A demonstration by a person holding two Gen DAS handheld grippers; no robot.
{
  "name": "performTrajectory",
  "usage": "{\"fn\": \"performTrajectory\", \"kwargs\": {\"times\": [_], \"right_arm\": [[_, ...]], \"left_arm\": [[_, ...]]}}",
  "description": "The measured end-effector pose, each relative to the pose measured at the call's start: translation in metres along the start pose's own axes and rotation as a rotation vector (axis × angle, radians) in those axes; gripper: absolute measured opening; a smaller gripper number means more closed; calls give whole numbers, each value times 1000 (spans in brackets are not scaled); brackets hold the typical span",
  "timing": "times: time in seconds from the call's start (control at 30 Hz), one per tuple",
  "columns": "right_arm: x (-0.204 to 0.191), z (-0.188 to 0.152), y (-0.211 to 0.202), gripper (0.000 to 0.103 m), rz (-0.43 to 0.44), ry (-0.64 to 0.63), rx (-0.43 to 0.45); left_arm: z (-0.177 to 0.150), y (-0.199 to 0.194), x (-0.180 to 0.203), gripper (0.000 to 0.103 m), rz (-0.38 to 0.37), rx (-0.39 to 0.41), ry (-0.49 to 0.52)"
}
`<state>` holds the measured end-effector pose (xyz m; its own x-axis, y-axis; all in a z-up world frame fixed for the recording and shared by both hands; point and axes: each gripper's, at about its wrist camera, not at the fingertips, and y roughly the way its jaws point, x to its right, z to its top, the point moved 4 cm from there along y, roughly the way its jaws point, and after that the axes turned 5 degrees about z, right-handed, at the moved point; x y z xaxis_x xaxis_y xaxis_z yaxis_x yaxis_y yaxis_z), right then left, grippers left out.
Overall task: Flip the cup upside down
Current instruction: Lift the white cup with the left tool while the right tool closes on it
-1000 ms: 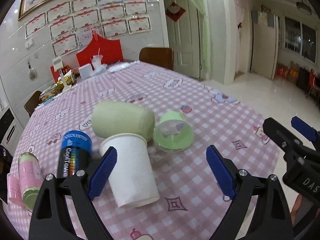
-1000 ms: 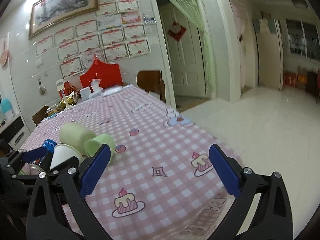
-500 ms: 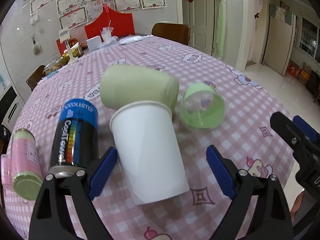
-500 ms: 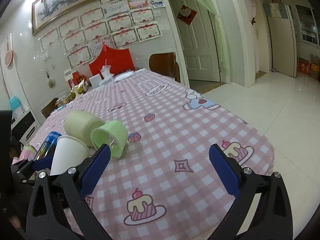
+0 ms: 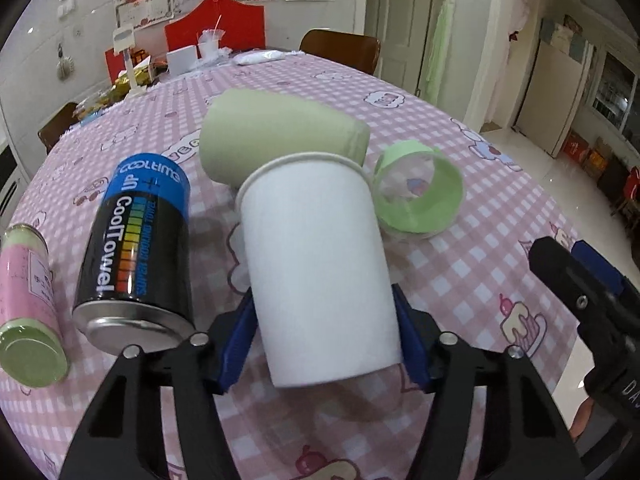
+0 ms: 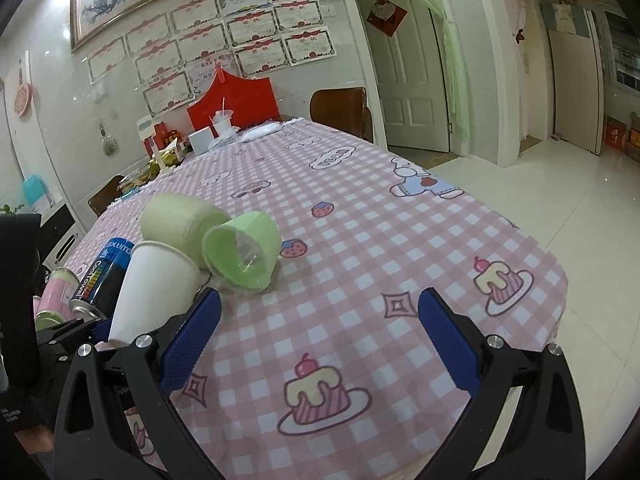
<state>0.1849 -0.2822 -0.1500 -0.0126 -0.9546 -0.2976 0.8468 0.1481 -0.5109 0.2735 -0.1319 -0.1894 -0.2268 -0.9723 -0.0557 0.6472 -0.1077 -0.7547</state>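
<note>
A white paper cup (image 5: pixel 320 268) is tilted with its mouth pointing away from me, toward the green cups. My left gripper (image 5: pixel 326 340) is shut on its lower body, a blue pad on each side. The cup also shows in the right wrist view (image 6: pixel 154 286), at the left, with the left gripper (image 6: pixel 80 330) around its base. My right gripper (image 6: pixel 320 338) is open and empty over the pink checked tablecloth (image 6: pixel 360 220), to the right of the cup.
A pale green cup (image 5: pixel 276 140) lies on its side behind the white cup, and a bright green cup (image 5: pixel 420 196) lies to its right. A black and blue can (image 5: pixel 136 248) and a pink can (image 5: pixel 28 304) lie at the left. Clutter and chairs stand at the far end.
My left gripper has moved forward and closed its pads on the white cup, which was standing free between open fingers. The right gripper has dropped a little and stays open.
</note>
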Motion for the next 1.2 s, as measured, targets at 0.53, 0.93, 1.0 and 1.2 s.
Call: {"fn": "performTrajectory", "kwargs": {"times": [0.53, 0.93, 1.0, 1.2], "right_arm": [[-54, -25, 0, 95, 174, 112, -158], [-100, -32, -11, 95, 188, 59, -155], [-101, -33, -9, 95, 201, 74, -170], [-109, -35, -4, 95, 258, 117, -212]], "left_arm": [[-55, -57, -30, 60, -120, 57, 94], [-79, -77, -52, 60, -143, 79, 102], [-79, -77, -56, 60, -159, 81, 84], [-81, -81, -64, 71, -150, 95, 52]]}}
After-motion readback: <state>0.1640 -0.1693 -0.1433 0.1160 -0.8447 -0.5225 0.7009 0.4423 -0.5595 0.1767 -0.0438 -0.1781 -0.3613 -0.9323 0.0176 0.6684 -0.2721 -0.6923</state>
